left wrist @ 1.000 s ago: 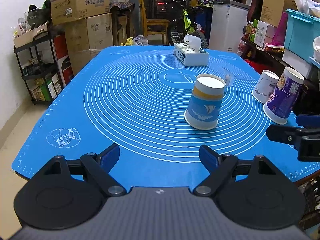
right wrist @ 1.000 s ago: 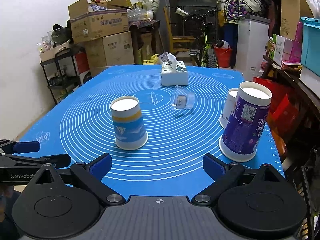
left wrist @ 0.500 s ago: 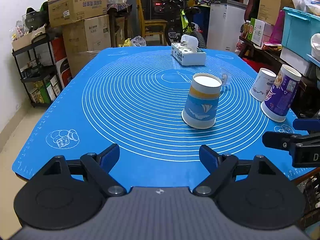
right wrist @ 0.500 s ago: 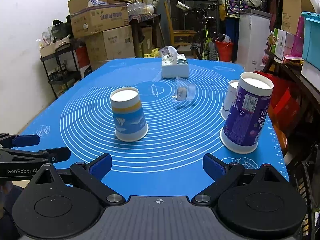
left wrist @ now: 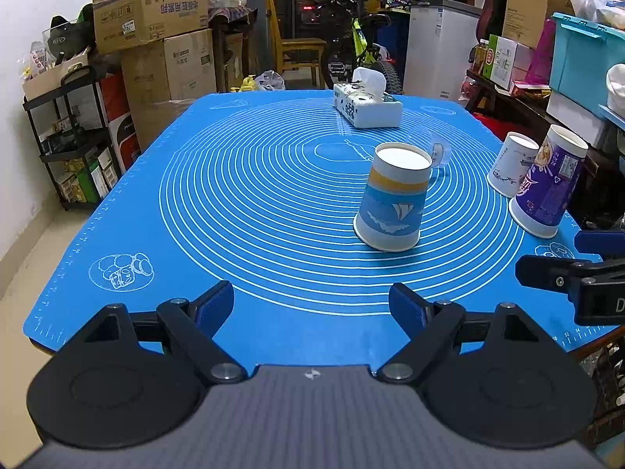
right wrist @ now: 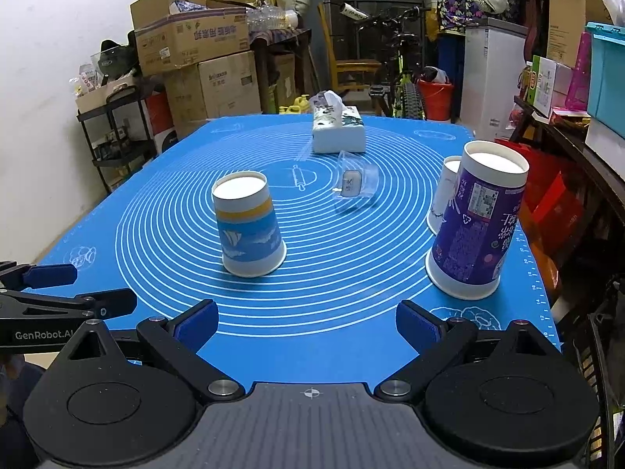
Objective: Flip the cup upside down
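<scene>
1. The sailboat cup point(left wrist: 392, 203) stands inverted on the blue mat point(left wrist: 242, 203). Its wide mouth is down on the mat and its narrow white base faces up. The long axis is vertical, with the apparent slight lean likely lens distortion.
2. Appearance: paper cup, white band at the rim and base, a yellow-orange stripe near the top, and a blue body with a white sailboat and clouds. In the right wrist view, the same cup point(right wrist: 250, 226) shows the boat print upside down.
3. Position: the cup sits ahead of the left gripper point(left wrist: 312, 305), beyond its jaws and slightly toward the right finger. From the right gripper point(right wrist: 306, 324) it sits ahead and toward the left finger. No contact with either.
4. Both grippers have their jaws spread wide apart, holding nothing, low over the near edge of the desk.
5. Other containers: a purple cup point(right wrist: 476, 226) stands mouth-down ahead of the right gripper's right finger. A white cup point(right wrist: 443, 199) is just behind it, also with its base up. What lies under any of the three cups is hidden.
6. A tissue box point(right wrist: 339, 133) with a tissue sticking out sits far ahead. A small clear packet point(right wrist: 353, 183) lies between it and the cups.
</scene>
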A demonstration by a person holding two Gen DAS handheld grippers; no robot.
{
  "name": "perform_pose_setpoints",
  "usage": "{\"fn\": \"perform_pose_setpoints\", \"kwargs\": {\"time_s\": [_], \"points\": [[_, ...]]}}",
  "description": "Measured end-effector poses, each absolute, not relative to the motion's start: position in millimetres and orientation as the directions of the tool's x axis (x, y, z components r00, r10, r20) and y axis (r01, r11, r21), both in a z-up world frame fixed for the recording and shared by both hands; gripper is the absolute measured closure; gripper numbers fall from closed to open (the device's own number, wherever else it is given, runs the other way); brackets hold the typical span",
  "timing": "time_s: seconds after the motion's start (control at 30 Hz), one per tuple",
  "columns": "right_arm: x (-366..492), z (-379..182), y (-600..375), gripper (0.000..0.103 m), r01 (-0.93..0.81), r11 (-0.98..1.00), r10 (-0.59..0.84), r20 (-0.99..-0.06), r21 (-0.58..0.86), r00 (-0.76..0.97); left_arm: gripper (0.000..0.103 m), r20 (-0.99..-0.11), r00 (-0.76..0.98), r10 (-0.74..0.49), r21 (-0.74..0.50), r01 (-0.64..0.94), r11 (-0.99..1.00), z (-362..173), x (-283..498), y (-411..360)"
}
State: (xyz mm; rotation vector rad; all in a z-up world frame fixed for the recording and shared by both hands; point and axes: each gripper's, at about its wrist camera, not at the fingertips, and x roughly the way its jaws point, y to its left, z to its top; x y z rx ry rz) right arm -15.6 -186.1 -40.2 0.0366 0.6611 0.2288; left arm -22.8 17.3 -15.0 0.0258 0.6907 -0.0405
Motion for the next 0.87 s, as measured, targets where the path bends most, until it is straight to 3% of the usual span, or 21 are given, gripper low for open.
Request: {"fn": "perform_pose_setpoints", "kwargs": {"time_s": [0.87], "points": [[-16.7,-40.7,-187.3,0.006,-0.204,0.973,0.229,-0.604,0.111,0.763,0.017,-0.638,0.769,-0.033,0.02,0.06,0.998,-18.6,-21.5,6.6]]}}
